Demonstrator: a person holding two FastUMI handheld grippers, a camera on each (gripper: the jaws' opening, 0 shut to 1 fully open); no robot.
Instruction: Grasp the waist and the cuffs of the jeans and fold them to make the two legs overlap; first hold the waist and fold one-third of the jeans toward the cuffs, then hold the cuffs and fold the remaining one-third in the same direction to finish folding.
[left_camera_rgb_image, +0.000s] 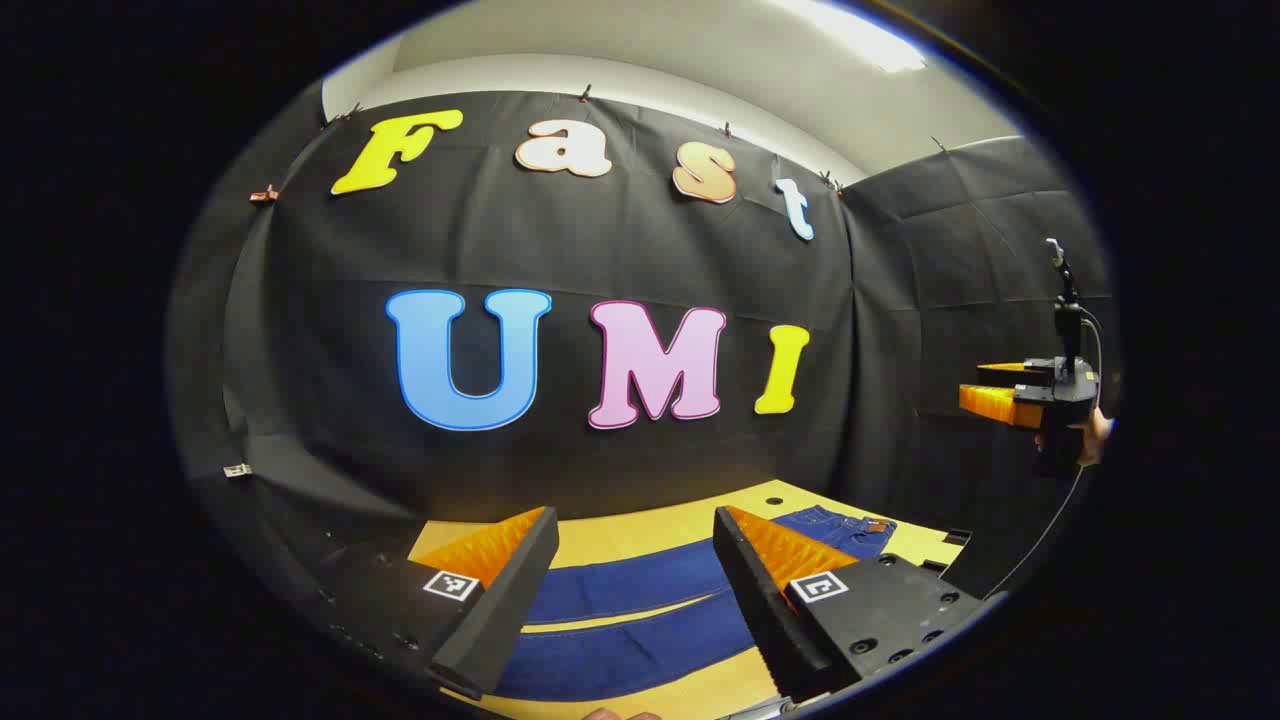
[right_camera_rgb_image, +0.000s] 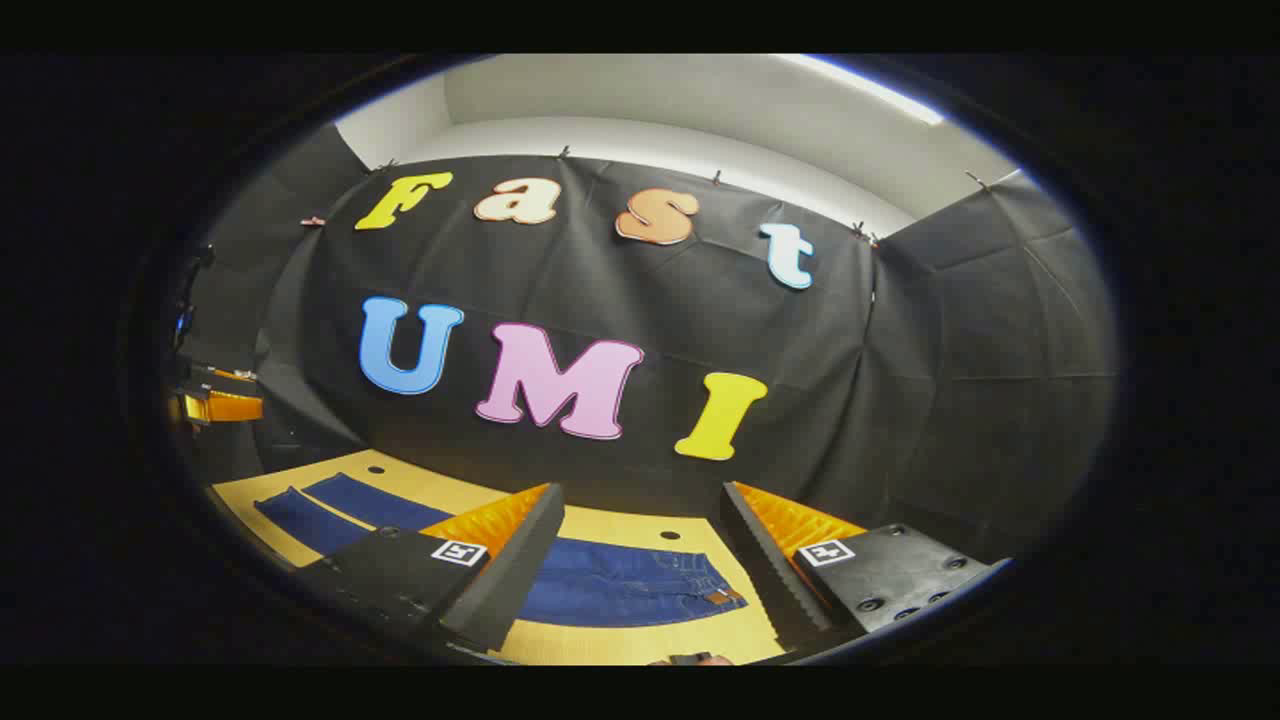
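Both my grippers are hanging open above the jeans, gripping nothing.

I am holding my left gripper (left_camera_rgb_image: 635, 580) over the two blue legs of the jeans (left_camera_rgb_image: 640, 585), which are lying flat and slightly apart on the yellow table (left_camera_rgb_image: 640, 535), waist toward my right. Its fingers are standing wide apart and touching no cloth. My right gripper (right_camera_rgb_image: 640, 570) is hovering over the waist end (right_camera_rgb_image: 640, 590), its fingers spread just as wide and bare. A small brown patch (right_camera_rgb_image: 716, 597) is sitting at the waistband; I cannot read it. Each gripper is wearing square black-and-white marker tags (left_camera_rgb_image: 449, 585) near its fingers. In the left gripper view, my right gripper (left_camera_rgb_image: 985, 388) is showing far off in a hand (left_camera_rgb_image: 1095, 432).
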